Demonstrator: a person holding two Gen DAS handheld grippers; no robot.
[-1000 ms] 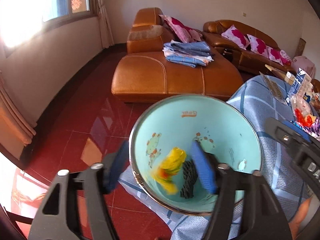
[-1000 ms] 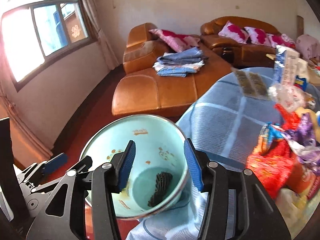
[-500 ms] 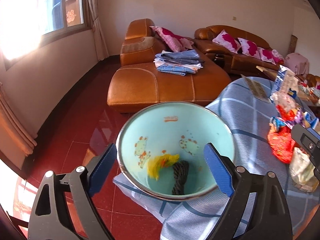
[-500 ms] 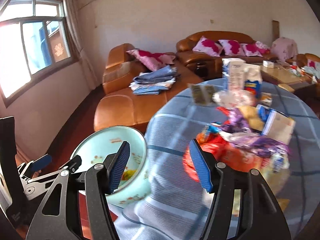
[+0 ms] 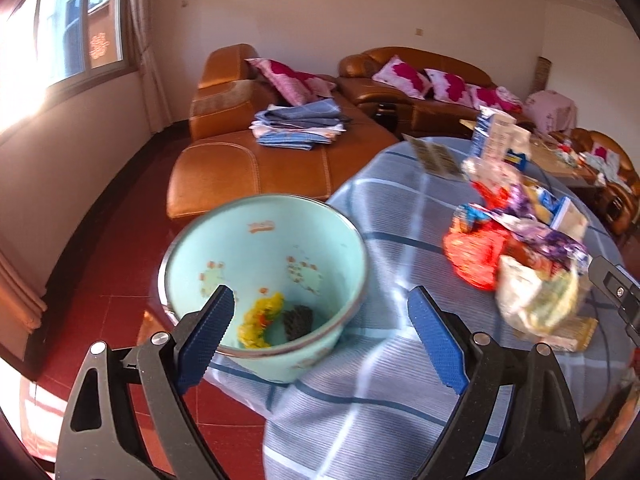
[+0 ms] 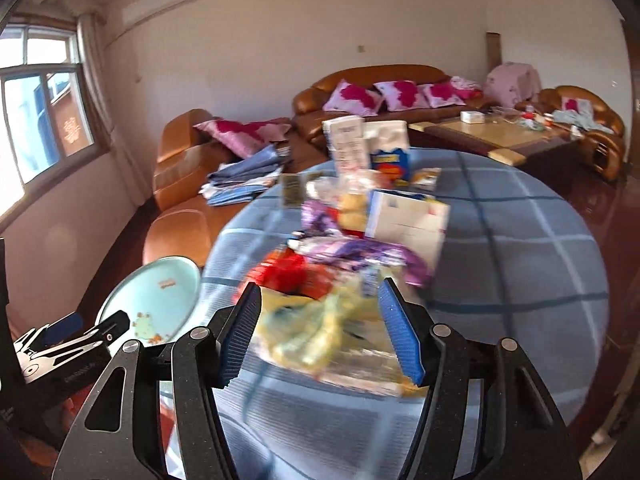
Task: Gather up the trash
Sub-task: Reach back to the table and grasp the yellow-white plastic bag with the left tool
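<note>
A pale green enamel basin sits at the near left edge of the round table. It holds a yellow wrapper and a dark scrap. My left gripper is open and empty, just in front of the basin's right side. A heap of wrappers lies on the table. My right gripper is open, its fingers on either side of a blurred yellowish clear bag, not closed on it. The basin shows to its left.
The table has a blue checked cloth. Cartons and a white box stand behind the heap. An orange leather sofa with folded cloth lies beyond. Red tile floor is to the left.
My left gripper has drawn back from the basin and swung right, leaving the yellow wrapper inside. My right gripper has swung right from the basin to the wrapper heap and opened wider.
</note>
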